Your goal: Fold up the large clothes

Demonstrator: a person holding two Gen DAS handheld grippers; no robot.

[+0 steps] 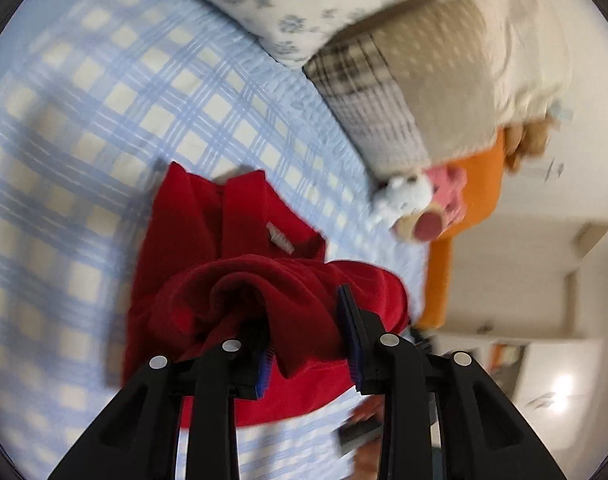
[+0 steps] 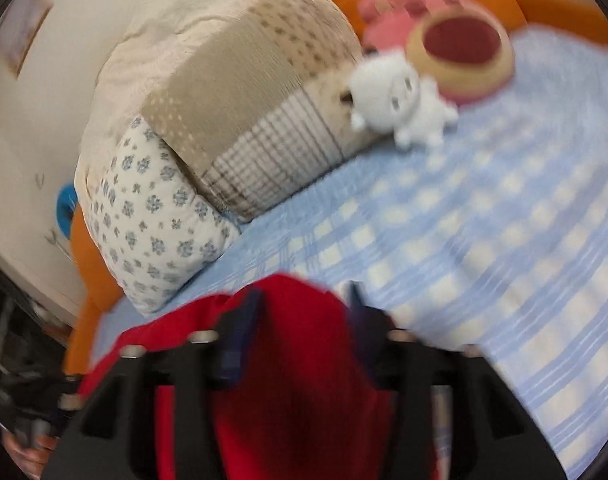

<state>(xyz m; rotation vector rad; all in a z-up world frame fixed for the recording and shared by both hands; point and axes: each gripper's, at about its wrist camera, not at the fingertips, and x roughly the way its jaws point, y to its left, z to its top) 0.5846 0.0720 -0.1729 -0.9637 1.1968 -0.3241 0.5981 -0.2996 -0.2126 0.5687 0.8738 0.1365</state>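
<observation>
Your left gripper (image 1: pixel 307 346) points down at a slant. Its black fingers (image 1: pixel 214 400) sit fairly close together, and the blue pads pinch a bunch of red cloth (image 1: pixel 264 288) — it humps up between them and drapes over the left finger. Your right gripper (image 2: pixel 304 296) tilts down much the same, but its jaws stand wide. The cloth lies between the fingers with neither pad pressing on it, as far as the blur lets you see. At the lower left edge of the right wrist view, part of your left hand (image 2: pixel 28 454) shows — too smeared to read its pose.
</observation>
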